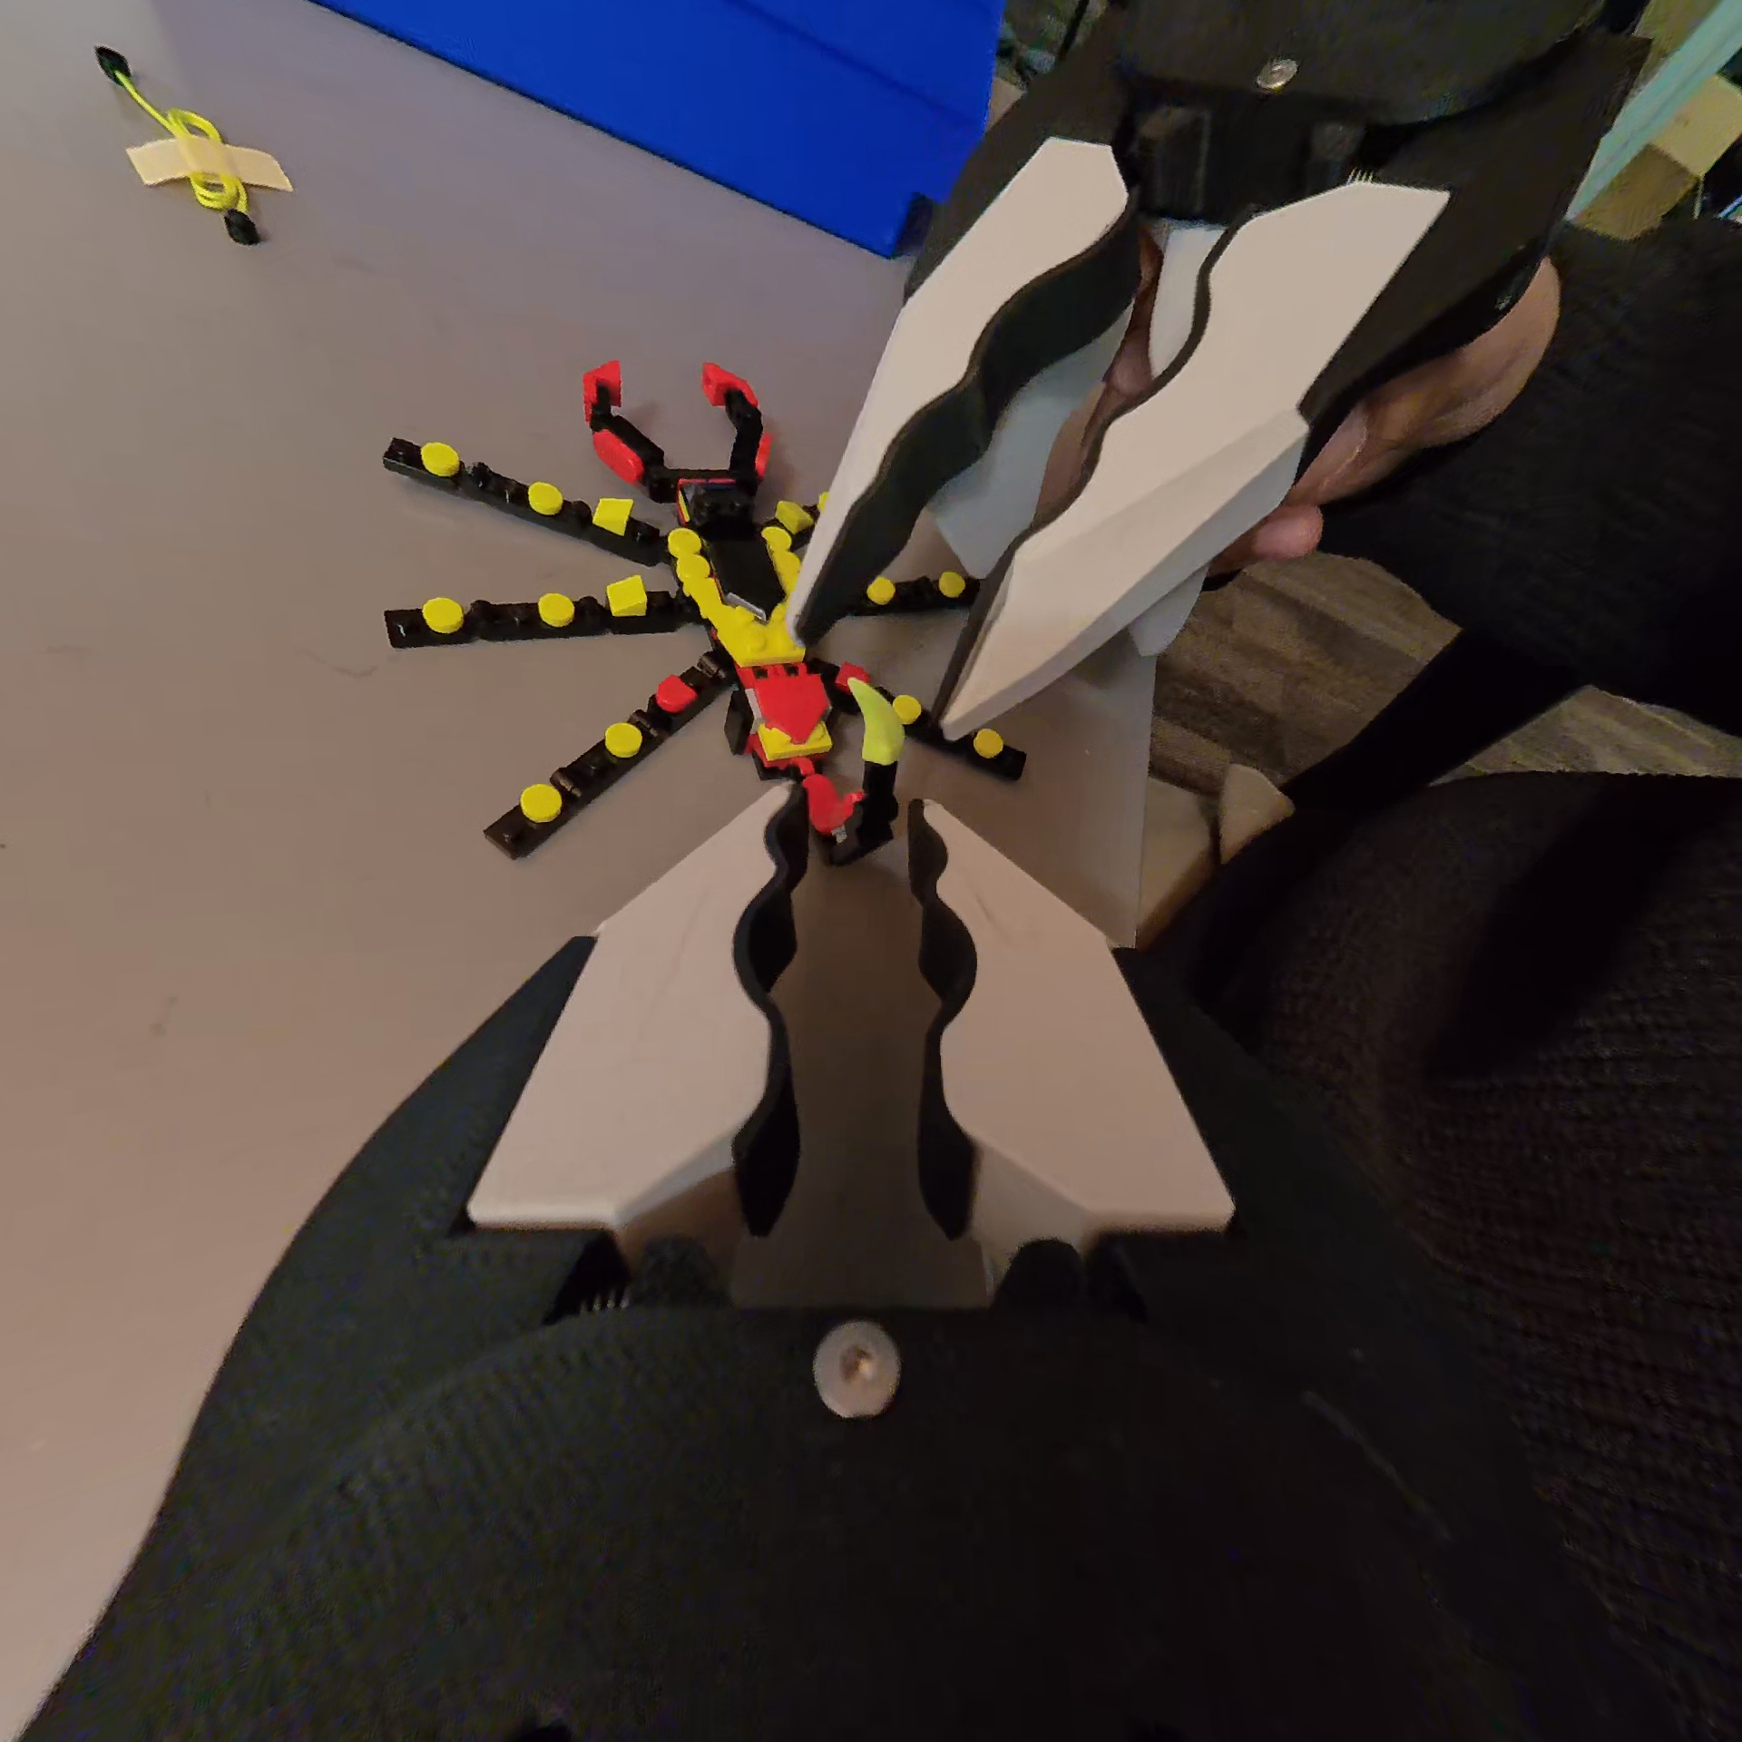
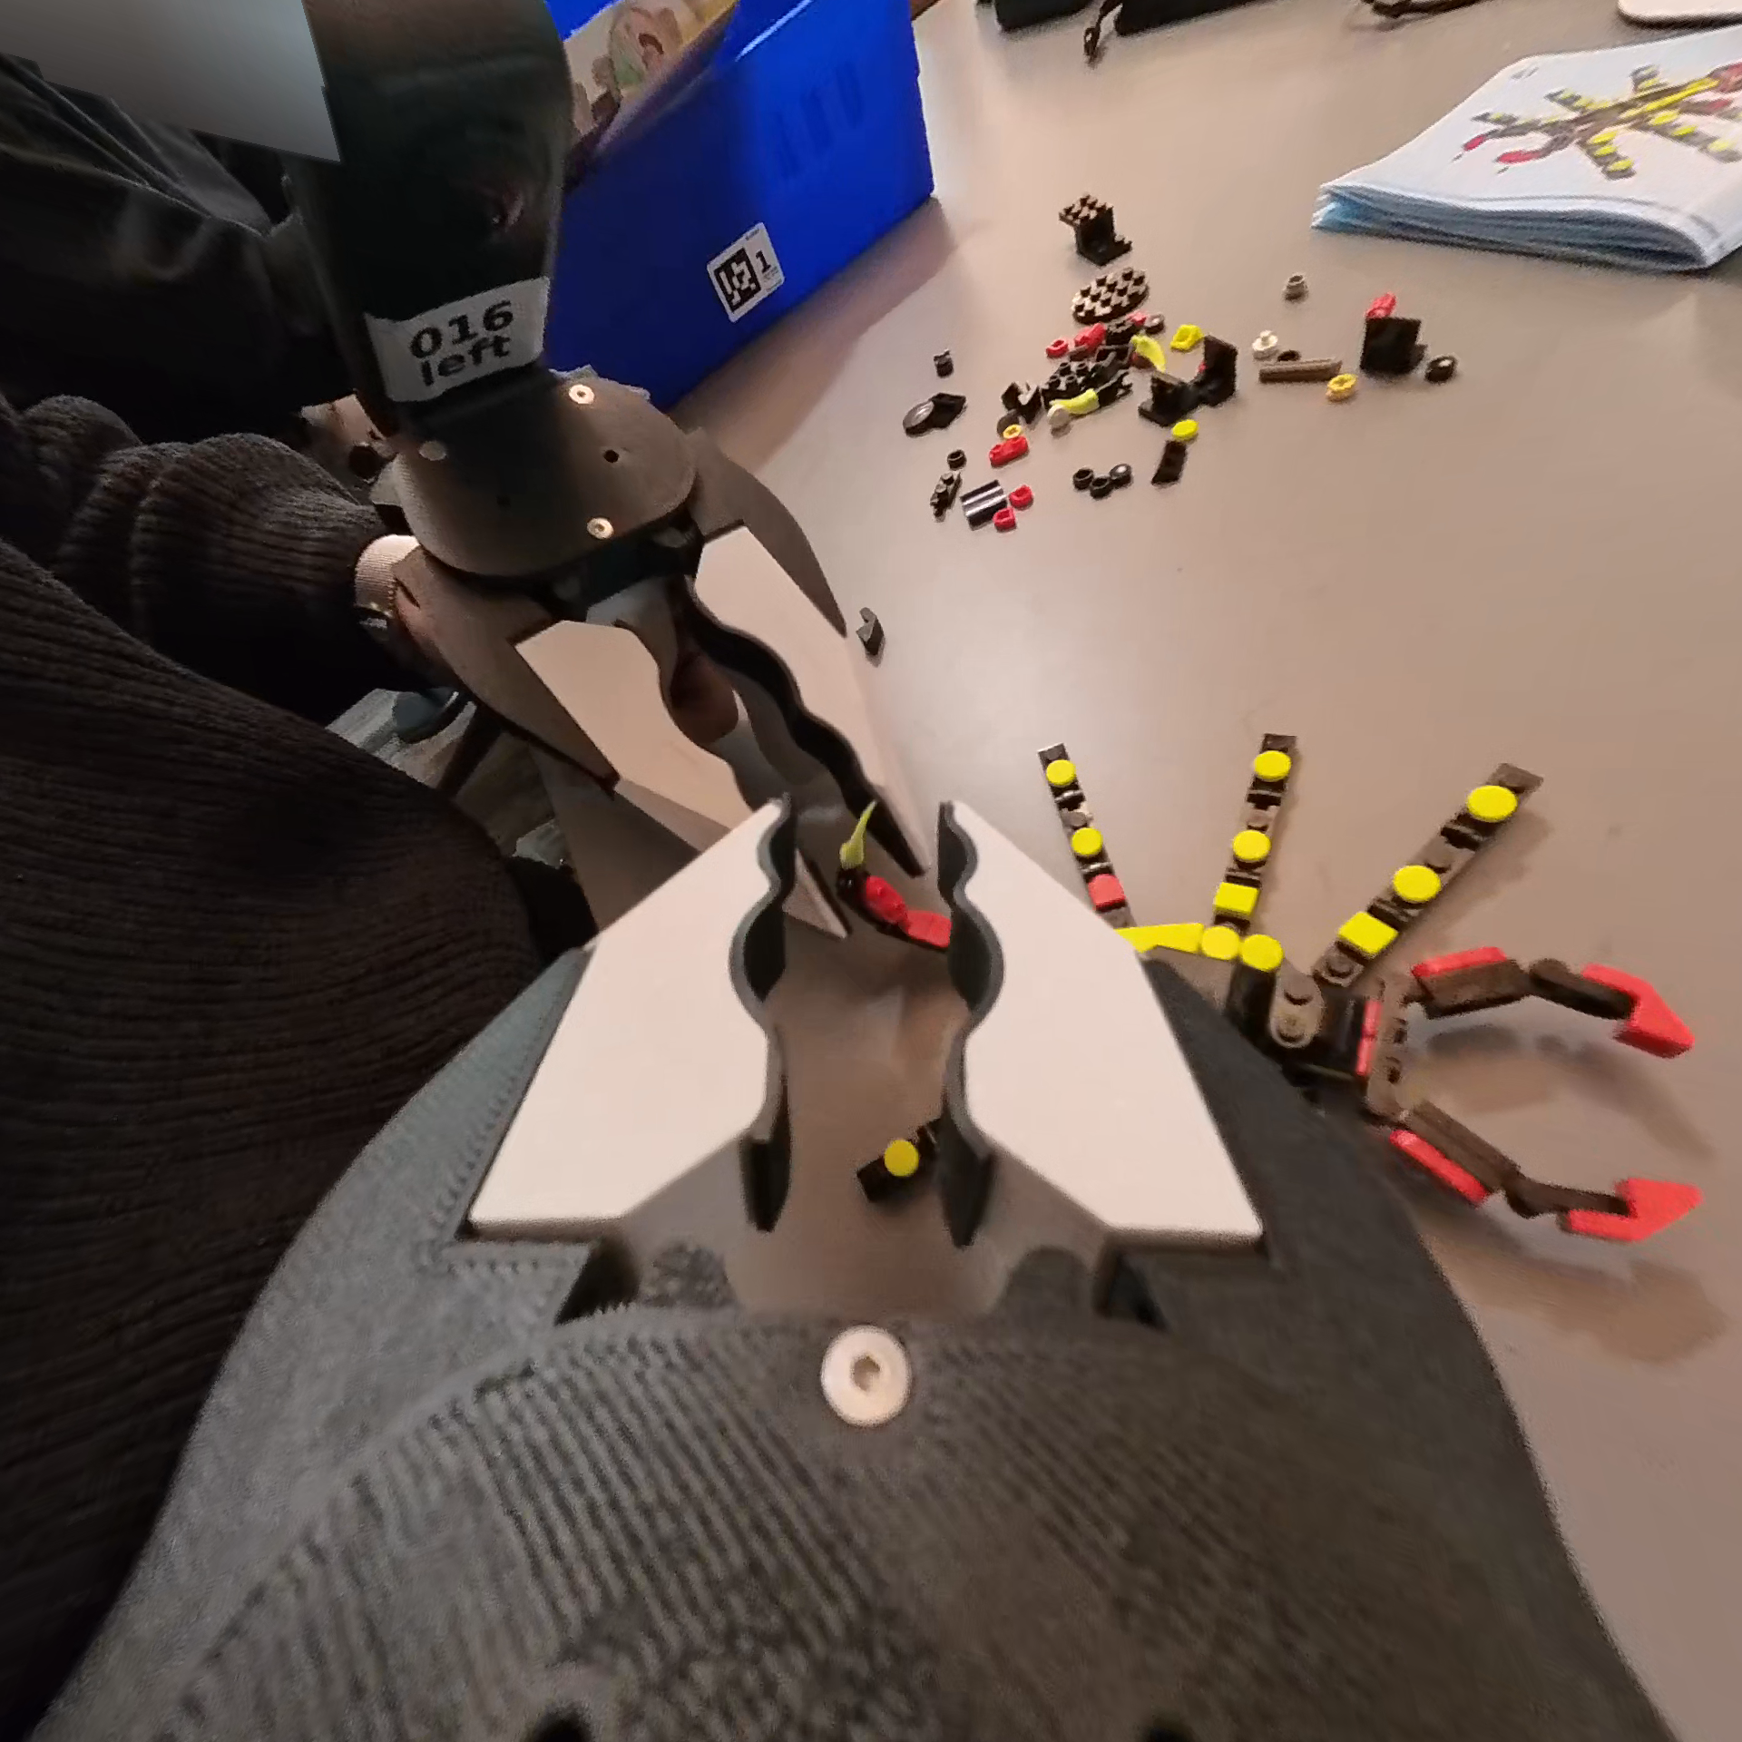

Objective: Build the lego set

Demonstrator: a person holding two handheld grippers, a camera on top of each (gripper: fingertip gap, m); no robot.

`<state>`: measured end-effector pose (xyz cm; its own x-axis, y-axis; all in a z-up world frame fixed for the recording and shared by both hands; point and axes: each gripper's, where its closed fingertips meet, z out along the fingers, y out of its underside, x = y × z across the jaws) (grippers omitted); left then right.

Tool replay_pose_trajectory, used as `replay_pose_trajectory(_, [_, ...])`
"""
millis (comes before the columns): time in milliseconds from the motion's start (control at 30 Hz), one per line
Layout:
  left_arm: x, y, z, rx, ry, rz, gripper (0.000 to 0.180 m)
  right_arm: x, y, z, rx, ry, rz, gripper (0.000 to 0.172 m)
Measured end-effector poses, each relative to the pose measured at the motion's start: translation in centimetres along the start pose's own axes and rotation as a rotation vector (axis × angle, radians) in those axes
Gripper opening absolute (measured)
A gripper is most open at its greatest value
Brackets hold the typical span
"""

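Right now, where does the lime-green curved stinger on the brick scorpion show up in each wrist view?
Left wrist view: the stinger sits just above centre, right of the red tail section.
Right wrist view: the stinger sits near centre, seen between the hand-held gripper's fingertips.
Shared landmark: the blue bin.

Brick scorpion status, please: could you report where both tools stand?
Left tool open, tips flanking the tail. Right tool open over brick scorpion body. Loose bricks lie farther off.

Black, red, yellow brick scorpion (image 1: 754,613)
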<state>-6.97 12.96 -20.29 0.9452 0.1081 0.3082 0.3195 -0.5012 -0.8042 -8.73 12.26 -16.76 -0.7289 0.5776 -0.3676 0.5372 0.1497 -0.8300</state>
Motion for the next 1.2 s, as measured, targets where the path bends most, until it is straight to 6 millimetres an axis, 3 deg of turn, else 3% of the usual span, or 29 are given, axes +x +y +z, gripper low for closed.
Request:
replay_pose_trajectory(233, [0.1, 0.1, 0.1, -0.009, -0.019, 0.018, 0.01, 0.3, 0.0, 0.1, 0.002, 0.001, 0.047, 0.012])
replay_pose_trajectory(1200, [0.1, 0.0, 0.2, -0.004, -0.03, 0.021, 0.008, 1.4, 1.2, -0.1, -0.056, 0.047, 0.067, 0.013])
